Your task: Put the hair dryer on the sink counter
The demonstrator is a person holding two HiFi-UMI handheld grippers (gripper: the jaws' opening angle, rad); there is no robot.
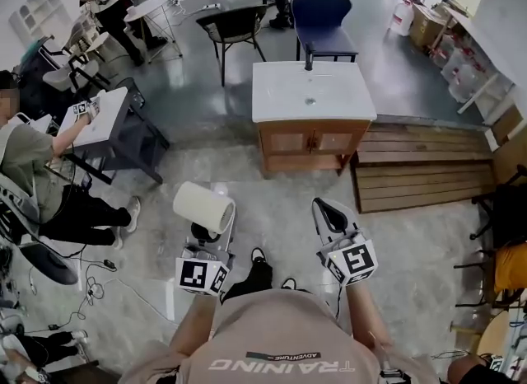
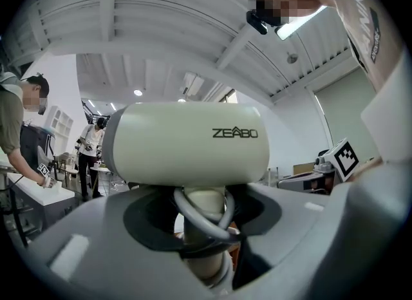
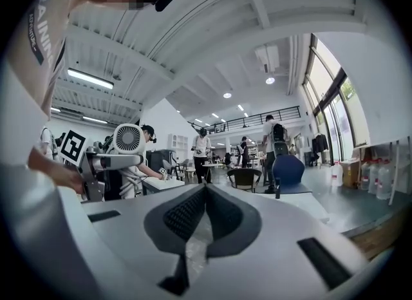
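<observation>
The left claw [image 1: 204,236] clamps the cream barrel-shaped hair dryer [image 2: 187,150] by its handle for the carry to the white-topped wooden sink desk [image 1: 280,98] at twelve o'clock, while the right claw [image 3: 205,210], pinched together, rides empty.

cream hair dryer [image 1: 203,207], white sink counter [image 1: 280,94], brown wooden cabinet [image 1: 311,142], dark blue chair [image 1: 321,3]

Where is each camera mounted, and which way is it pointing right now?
Head view: on the person's head, steeply down at floor and sink counter; shows shirt, left gripper, right gripper.
Left gripper view: on the left gripper, tilted up at the ceiling; jaws clamp the hair dryer; shirt at right.
Right gripper view: on the right gripper, roughly level toward the sink counter; jaws together; shirt upper left.
Shared: hair dryer in all three.
</observation>
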